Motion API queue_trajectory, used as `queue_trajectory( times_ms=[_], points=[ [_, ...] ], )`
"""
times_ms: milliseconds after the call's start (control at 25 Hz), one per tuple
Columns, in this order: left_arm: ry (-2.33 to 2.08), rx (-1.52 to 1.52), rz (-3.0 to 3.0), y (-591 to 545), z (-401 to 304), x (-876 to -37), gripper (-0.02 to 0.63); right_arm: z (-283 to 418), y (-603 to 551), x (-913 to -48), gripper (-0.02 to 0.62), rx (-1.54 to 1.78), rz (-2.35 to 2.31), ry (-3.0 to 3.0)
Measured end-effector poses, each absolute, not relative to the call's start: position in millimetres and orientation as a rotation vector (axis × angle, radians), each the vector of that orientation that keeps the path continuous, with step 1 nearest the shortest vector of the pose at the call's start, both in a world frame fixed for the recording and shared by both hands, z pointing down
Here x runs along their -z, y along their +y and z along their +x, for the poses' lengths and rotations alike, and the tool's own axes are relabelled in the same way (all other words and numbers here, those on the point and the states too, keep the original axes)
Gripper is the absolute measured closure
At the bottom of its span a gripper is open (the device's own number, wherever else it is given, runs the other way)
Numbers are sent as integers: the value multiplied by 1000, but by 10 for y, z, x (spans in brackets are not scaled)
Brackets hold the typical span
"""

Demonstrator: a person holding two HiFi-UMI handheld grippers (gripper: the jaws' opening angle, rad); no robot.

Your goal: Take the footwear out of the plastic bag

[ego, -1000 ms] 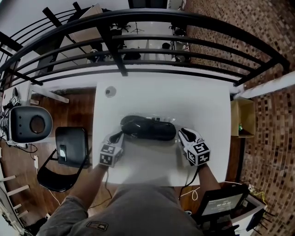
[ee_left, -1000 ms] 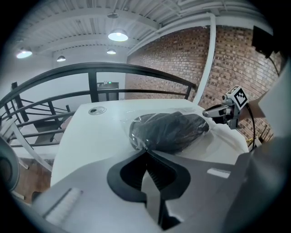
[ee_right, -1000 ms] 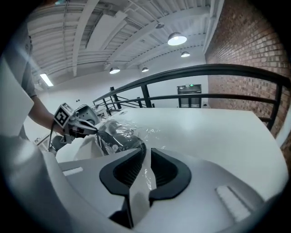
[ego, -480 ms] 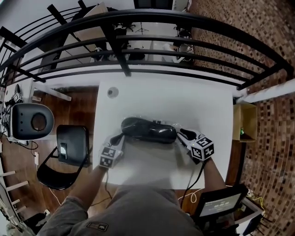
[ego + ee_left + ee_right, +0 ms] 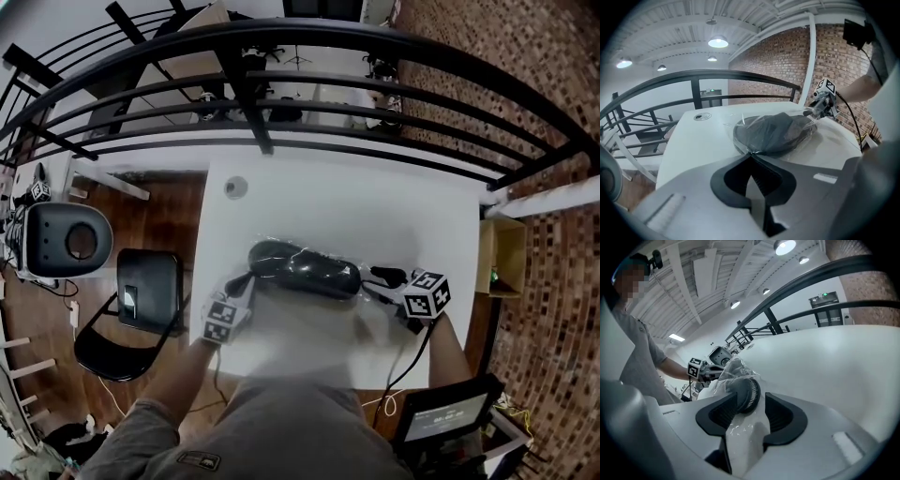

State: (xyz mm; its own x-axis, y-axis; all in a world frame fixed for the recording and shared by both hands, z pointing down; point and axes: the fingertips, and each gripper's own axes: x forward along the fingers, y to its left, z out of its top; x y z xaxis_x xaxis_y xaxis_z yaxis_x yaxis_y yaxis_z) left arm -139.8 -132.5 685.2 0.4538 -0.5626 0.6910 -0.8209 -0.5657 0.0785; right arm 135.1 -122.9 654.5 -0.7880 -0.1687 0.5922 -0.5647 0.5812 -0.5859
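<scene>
A black shoe [image 5: 305, 270] lies on its side in a clear plastic bag [image 5: 359, 284] in the middle of the white table [image 5: 375, 206]. My left gripper [image 5: 246, 279] is at the shoe's left end, shut on a pinched corner of the bag [image 5: 751, 151]. The shoe [image 5: 776, 133] stretches away from those jaws. My right gripper [image 5: 375, 278] is at the right end. Its jaws are opening, with the shoe's ribbed end [image 5: 749, 394] and bag film [image 5: 733, 369] between them and a gap beside the right pad.
A small round disc [image 5: 235, 187] sits near the table's far left corner. A black railing [image 5: 328, 56] runs beyond the far edge. Left of the table stand a black chair [image 5: 145, 295] and a grey round device [image 5: 66, 246]. A cardboard box [image 5: 502, 258] is at the right.
My right gripper has shifted a little to the right and its jaws have spread apart around the shoe's end. The left gripper keeps its pinch on the bag in the same place.
</scene>
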Motion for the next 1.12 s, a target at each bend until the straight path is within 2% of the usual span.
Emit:
queue_trajectory(
  times_ms=[720,800,880,1120],
  points=[
    [-1184,-882,2339,-1323,-1411,-6828,604,1058,-1233,-6791,388,-1163,420,-2154],
    [-1188,-886,2335,-1325,-1407,-6828,604,1061,-1233,-6809,404,-1177,421,-2135],
    [-1195,-878,2334,-1332,-1399,-6822,604,1082,-1220,-6824,457,-1179,425,-2116],
    [-1183,-862,2336,-1333,-1439,-6800,604,1102,-1218,-6732,492,-1203,466,-2132]
  ],
)
